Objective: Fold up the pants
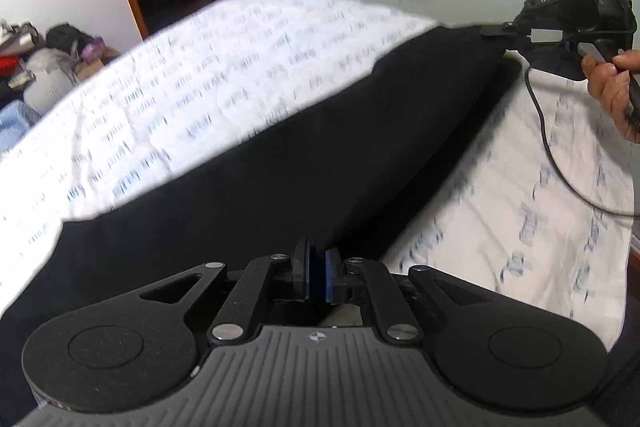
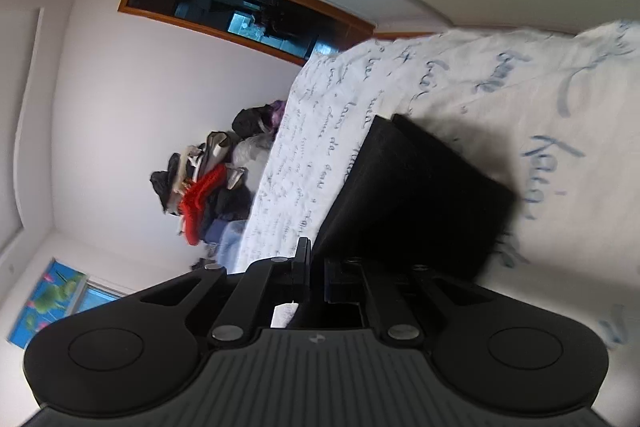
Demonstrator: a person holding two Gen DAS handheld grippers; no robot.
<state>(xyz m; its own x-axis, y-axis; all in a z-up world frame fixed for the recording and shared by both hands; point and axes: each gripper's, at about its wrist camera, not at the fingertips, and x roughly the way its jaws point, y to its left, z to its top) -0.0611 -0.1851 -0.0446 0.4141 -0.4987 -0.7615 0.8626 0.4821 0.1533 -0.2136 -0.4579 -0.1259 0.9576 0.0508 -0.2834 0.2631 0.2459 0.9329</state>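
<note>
Left wrist view: black pants (image 1: pixel 280 155) stretched across bed (image 1: pixel 160 75), near bed's right edge. Left hand-held gripper (image 1: pixel 317 277) nearly closed, pinching one end; right hand-held gripper (image 1: pixel 496 31) clamped on the other. Advised: equal tension, level corners. Trailing cable (image 1: pixel 548 147) a snag risk; clothes pile (image 2: pixel 208 179) beyond far edge, clear.
</note>
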